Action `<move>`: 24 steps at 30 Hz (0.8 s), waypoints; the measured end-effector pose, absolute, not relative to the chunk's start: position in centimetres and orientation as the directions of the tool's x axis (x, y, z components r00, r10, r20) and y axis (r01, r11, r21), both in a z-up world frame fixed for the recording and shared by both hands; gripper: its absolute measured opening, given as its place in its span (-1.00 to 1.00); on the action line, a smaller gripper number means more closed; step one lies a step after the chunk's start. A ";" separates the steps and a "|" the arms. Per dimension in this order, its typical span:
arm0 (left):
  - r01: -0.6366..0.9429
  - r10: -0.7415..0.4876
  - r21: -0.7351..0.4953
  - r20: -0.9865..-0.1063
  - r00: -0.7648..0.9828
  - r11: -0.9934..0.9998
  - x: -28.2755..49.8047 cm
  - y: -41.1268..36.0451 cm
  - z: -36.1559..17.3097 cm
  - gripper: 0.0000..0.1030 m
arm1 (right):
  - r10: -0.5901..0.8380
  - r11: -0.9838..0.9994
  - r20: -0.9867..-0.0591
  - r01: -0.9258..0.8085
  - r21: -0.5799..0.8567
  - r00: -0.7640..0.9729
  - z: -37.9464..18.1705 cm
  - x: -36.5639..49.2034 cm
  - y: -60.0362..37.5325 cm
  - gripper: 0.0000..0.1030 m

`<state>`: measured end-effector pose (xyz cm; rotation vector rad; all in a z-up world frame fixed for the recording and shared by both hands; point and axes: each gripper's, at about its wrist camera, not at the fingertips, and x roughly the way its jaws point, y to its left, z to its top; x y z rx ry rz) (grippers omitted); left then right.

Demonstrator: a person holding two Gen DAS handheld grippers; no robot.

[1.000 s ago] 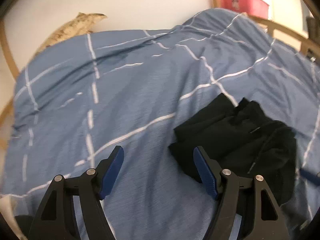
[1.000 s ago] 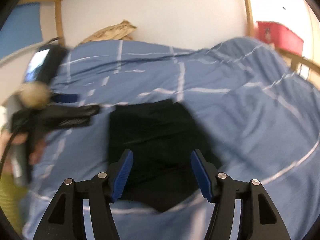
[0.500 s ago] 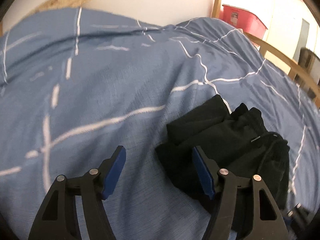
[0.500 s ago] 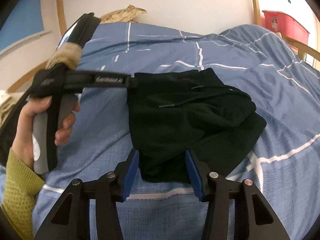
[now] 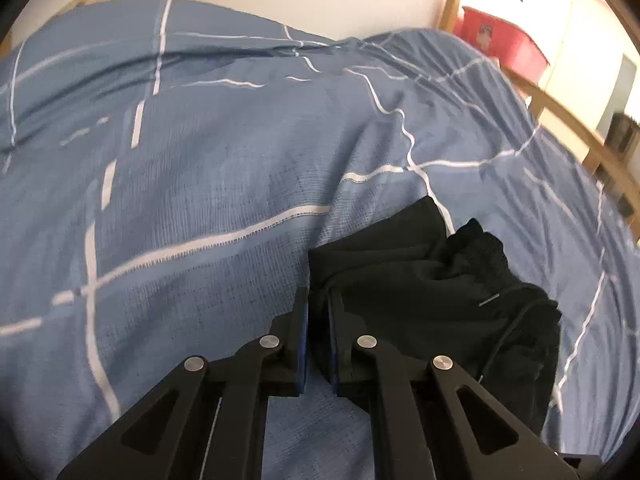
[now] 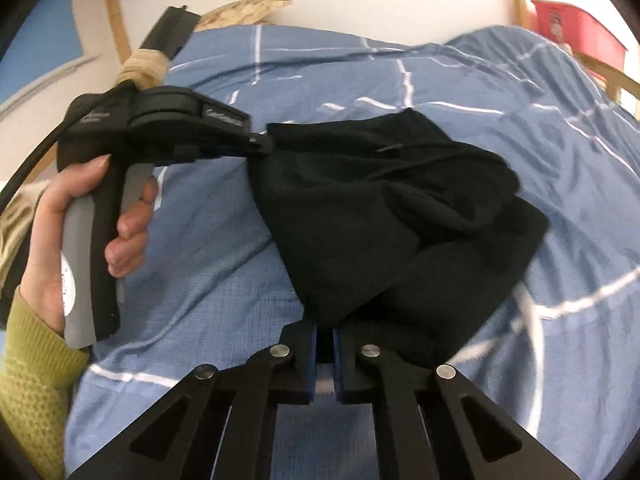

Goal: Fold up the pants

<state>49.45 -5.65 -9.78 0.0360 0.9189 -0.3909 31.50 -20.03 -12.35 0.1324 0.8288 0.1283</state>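
Daylight from the right side, strong fisheye bending in both views.

The doorway area point(image 5: 592, 64) at the upper right is overexposed and almost white. The blue duvet point(image 5: 200, 184) is evenly lit, with soft shadows only in its folds. The black pants point(image 6: 384, 216) show little detail. The right edge of the right wrist view is blurred, and dark corners frame both pictures.

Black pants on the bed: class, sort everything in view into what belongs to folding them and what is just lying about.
Belongs to the job:
black pants
left gripper, shut on them
right gripper, shut on them

Just lying about:
blue checked duvet
red bin
pillow
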 end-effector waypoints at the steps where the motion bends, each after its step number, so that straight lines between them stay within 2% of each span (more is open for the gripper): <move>1: 0.346 -0.300 -0.117 -0.784 0.543 0.931 49.5 -5.9 -9.7 -0.81 | 0.173 0.982 -0.737 -0.056 0.180 0.653 -12.5 31.4 -20.1 -0.88; 6: 0.344 -0.261 -0.078 -0.809 0.527 0.936 49.8 -6.3 -10.1 -0.81 | 0.159 0.985 -0.749 -0.051 0.165 0.643 -13.0 30.8 -19.5 -0.88; 8: 0.338 -0.239 -0.058 -0.818 0.523 0.939 49.9 -6.3 -10.2 -0.73 | 0.160 0.985 -0.757 -0.046 0.169 0.634 -13.2 30.9 -19.6 -0.88; 9: 0.336 -0.225 -0.041 -0.818 0.530 0.941 49.8 -6.3 -10.1 -0.62 | 0.163 0.984 -0.766 -0.049 0.169 0.622 -13.2 30.9 -19.5 -0.88; 10: 0.320 -0.187 0.000 -0.812 0.553 0.947 49.6 -6.3 -9.8 -0.29 | 0.158 0.985 -0.771 -0.050 0.162 0.616 -13.2 30.9 -19.4 -0.87; 11: 0.300 -0.145 0.047 -0.799 0.584 0.953 49.1 -6.1 -9.3 -0.08 | 0.152 0.987 -0.776 -0.046 0.157 0.613 -13.1 30.8 -19.3 -0.87; 12: 0.292 -0.127 0.072 -0.783 0.609 0.954 48.6 -6.0 -8.8 0.21 | 0.142 0.988 -0.781 -0.036 0.152 0.608 -13.0 30.6 -19.3 -0.85; 13: 0.289 -0.123 0.088 -0.761 0.637 0.953 48.0 -5.9 -8.0 0.30 | 0.135 0.988 -0.789 -0.026 0.149 0.600 -12.9 30.4 -19.3 -0.82; 14: 0.293 -0.125 0.099 -0.744 0.656 0.951 46.9 -5.6 -6.8 0.30 | 0.134 0.988 -0.791 -0.020 0.153 0.597 -12.7 29.9 -19.4 -0.72; 16: 0.291 -0.132 0.098 -0.724 0.677 0.952 45.0 -5.2 -5.1 0.36 | 0.116 0.989 -0.777 -0.002 0.145 0.619 -12.0 28.6 -19.6 -0.37; 17: 0.286 -0.136 0.093 -0.716 0.685 0.954 44.2 -5.0 -4.4 0.40 | 0.107 0.989 -0.756 0.007 0.146 0.645 -11.3 27.8 -19.9 -0.13; 18: 0.274 -0.134 0.088 -0.708 0.694 0.958 43.2 -4.8 -3.8 0.47 | 0.096 0.989 -0.735 0.021 0.148 0.671 -10.8 27.2 -20.2 -0.03; 19: 0.268 -0.136 0.082 -0.702 0.699 0.960 42.2 -4.6 -3.3 0.47 | 0.075 0.988 -0.704 0.044 0.150 0.707 -10.0 26.6 -20.8 0.00; 21: 0.283 -0.166 0.055 -0.697 0.697 0.958 40.2 -4.5 -2.8 0.47 | 0.038 0.985 -0.636 0.080 0.156 0.771 -8.4 25.6 -22.3 0.25; 24: 0.279 -0.205 -0.007 -0.695 0.690 0.960 37.6 -4.7 -3.2 0.46 | 0.045 0.983 -0.575 0.065 0.170 0.817 -6.8 26.2 -24.9 0.28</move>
